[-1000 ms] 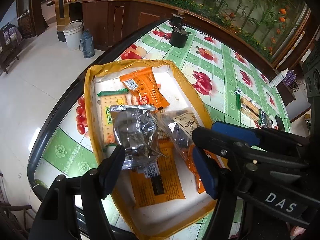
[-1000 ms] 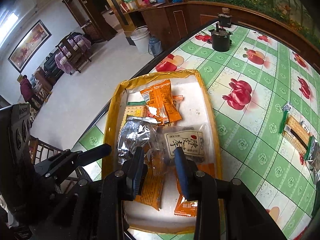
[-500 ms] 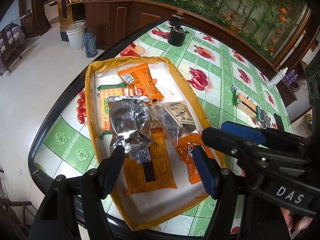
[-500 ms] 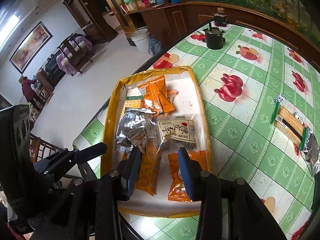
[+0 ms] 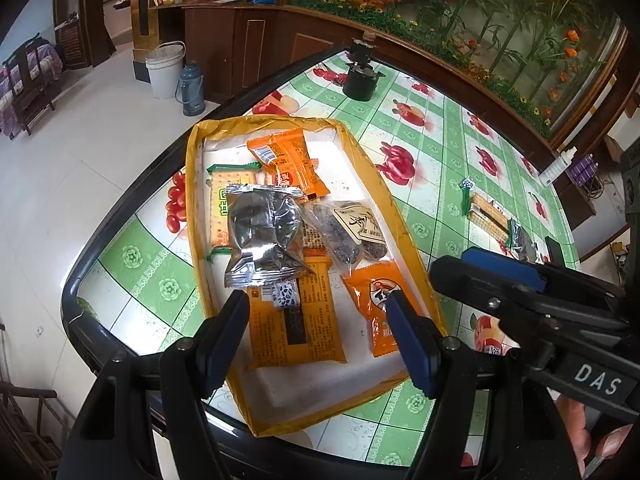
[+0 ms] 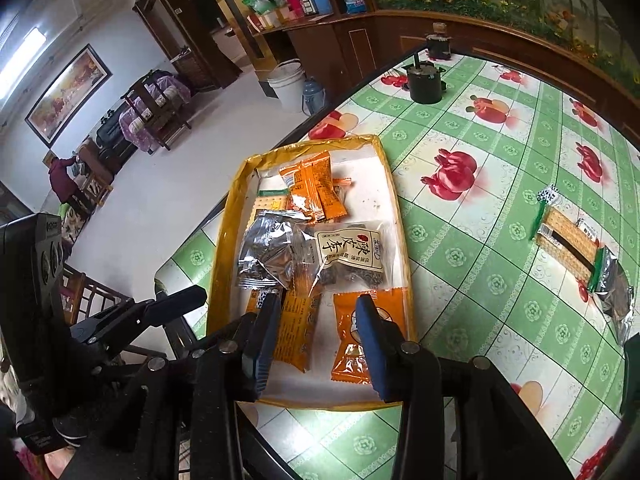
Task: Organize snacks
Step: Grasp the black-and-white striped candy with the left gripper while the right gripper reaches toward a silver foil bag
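Observation:
A yellow-rimmed white tray [image 5: 191, 208] [image 6: 223, 248] holds several snack packets. Among them are a silver foil packet [image 5: 262, 236] [image 6: 267, 254], a clear packet of dark plums [image 5: 352, 232] [image 6: 352, 258], a large orange packet [image 5: 296, 320] and a small orange packet [image 5: 374, 304] [image 6: 352, 336]. My left gripper [image 5: 316, 312] hangs open above the tray's near end, holding nothing. My right gripper [image 6: 318, 308] is beside it over the same end, jaws a little apart and empty. Each gripper also shows in the other's view: the right gripper [image 5: 480, 276] and the left gripper [image 6: 176, 304].
A cracker packet [image 6: 568, 240] and a silver packet [image 6: 612, 292] lie on the green fruit-print tablecloth to the right. A black pot [image 5: 358, 80] [image 6: 424, 84] stands at the table's far end. The table's dark edge runs just left of the tray, with floor below.
Both grippers have drawn back from the snacks, so more of the tray's near end shows. The right jaws have parted a little and the clear plum packet now lies free in the tray.

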A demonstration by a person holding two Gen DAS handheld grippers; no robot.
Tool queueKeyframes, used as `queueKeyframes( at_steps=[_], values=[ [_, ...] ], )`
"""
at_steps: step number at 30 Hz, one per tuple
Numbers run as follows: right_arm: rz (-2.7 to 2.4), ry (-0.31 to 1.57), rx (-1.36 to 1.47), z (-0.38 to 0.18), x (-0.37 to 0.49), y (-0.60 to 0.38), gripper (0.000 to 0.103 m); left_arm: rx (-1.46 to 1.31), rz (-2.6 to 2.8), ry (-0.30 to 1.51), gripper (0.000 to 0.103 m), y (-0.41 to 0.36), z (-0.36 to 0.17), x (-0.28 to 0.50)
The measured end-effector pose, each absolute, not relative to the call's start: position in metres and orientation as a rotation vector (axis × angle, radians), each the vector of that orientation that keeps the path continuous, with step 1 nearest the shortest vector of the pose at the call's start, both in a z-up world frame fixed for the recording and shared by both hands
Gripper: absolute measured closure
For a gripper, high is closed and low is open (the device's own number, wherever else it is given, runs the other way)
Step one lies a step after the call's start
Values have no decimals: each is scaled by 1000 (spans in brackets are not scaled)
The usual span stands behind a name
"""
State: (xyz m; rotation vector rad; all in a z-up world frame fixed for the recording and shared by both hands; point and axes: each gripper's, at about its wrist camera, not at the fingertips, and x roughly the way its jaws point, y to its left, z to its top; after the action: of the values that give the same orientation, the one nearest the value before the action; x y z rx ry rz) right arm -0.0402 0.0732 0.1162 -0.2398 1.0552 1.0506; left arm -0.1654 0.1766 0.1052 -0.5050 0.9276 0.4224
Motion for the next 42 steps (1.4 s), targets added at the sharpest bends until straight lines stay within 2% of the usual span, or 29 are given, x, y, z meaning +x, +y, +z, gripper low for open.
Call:
queueKeyframes(
  at_steps=[15, 24, 35, 42],
  values=[
    [1010, 1028, -157, 134, -26, 22, 60, -543, 431, 852, 33, 169, 132, -168],
    [854, 1083, -34, 117, 7, -48, 61, -477, 303, 878, 33, 124, 139, -135],
    [613, 1192, 66, 73, 28, -149, 61, -376, 45, 1077, 33, 26, 94, -76],
    [527, 1209, 113, 59, 29, -200, 61, -303, -34, 1191, 33, -21, 56, -65]
  ],
)
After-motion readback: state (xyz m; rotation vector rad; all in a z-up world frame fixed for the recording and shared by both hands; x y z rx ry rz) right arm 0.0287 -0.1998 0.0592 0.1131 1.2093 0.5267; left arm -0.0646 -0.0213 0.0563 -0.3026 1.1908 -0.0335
